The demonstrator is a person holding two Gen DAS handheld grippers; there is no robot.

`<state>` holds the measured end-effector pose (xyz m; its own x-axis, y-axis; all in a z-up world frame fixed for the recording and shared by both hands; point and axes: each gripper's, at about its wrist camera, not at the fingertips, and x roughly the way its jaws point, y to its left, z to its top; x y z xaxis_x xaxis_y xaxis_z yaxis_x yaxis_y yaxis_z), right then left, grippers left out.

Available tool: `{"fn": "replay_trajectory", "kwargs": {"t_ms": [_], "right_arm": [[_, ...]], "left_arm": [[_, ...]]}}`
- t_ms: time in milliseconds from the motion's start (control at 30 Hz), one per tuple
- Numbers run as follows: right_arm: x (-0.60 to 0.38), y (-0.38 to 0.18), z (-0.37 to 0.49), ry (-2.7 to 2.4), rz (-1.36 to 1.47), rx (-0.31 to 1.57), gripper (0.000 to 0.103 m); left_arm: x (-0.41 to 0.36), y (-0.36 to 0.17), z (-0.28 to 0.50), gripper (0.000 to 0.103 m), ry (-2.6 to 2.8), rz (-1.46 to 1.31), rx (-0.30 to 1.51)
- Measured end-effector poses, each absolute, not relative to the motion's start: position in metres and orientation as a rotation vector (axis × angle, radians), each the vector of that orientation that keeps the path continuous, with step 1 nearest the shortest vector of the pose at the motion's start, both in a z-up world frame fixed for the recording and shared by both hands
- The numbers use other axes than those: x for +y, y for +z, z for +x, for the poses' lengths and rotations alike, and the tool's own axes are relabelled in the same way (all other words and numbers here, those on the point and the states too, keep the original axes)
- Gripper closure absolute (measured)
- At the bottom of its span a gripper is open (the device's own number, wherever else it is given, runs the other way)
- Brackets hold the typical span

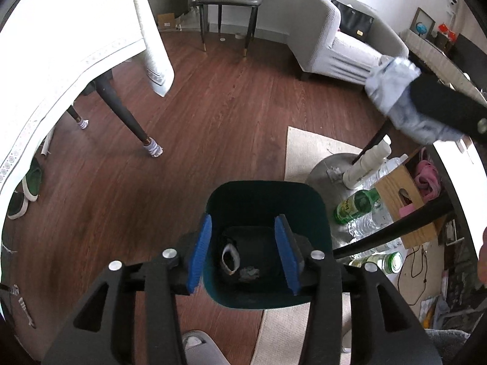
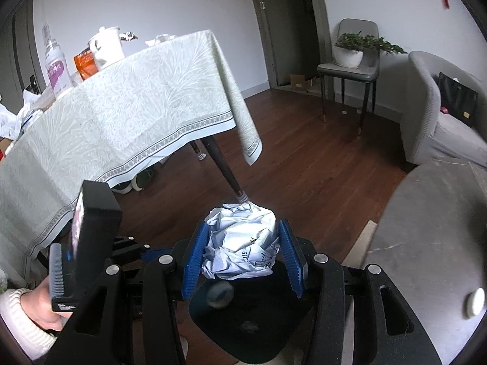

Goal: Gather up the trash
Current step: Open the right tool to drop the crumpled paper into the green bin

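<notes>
A dark green trash bin (image 1: 316, 210) stands on the floor right under my left gripper (image 1: 245, 251), which is open and empty above its mouth. Some scraps (image 1: 231, 258) lie on the bin's bottom. My right gripper (image 2: 242, 248) is shut on a crumpled ball of white printed paper (image 2: 243, 240) and holds it in the air above the bin (image 2: 252, 328). In the left wrist view the paper ball (image 1: 392, 91) and the right gripper's black finger show at the upper right, higher than the bin.
A table with a pale tablecloth (image 2: 121, 112) stands to the left, its dark leg (image 1: 121, 112) on the wood floor. Bottles (image 1: 359, 203) and a cardboard box (image 1: 404, 200) sit on a round low table right of the bin. A grey armchair (image 1: 338, 36) and a chair with a plant (image 2: 350, 60) stand further back.
</notes>
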<state>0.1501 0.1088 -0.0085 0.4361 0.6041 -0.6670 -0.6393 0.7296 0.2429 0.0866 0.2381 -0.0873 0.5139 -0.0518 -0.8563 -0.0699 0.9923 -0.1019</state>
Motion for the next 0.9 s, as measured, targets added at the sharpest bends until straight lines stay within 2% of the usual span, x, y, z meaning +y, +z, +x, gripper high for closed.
{"fn": "replay_trajectory", "kwargs": {"t_ms": [267,433,600,900], "right_arm": [[0.133,-0.031,0.152,0.777,-0.071,0.870,0.055],[0.148,-0.045,0.152,0.775,-0.099,0.904,0.055],[0.158,-0.058,0.153,0.770,-0.107,0.937,0.055],[0.174,-0.087,0.149,0.767,-0.164,1.013,0.055]], "left_arm": [[0.257,-0.069,0.075,0.049,0.028,-0.156,0.957],[0.267,-0.056,0.067,0.048,0.032,-0.188,0.912],[0.268,-0.043,0.059,0.050,0.021,-0.192,0.869],[0.271,-0.029,0.050,0.061,-0.007,-0.204,0.826]]}}
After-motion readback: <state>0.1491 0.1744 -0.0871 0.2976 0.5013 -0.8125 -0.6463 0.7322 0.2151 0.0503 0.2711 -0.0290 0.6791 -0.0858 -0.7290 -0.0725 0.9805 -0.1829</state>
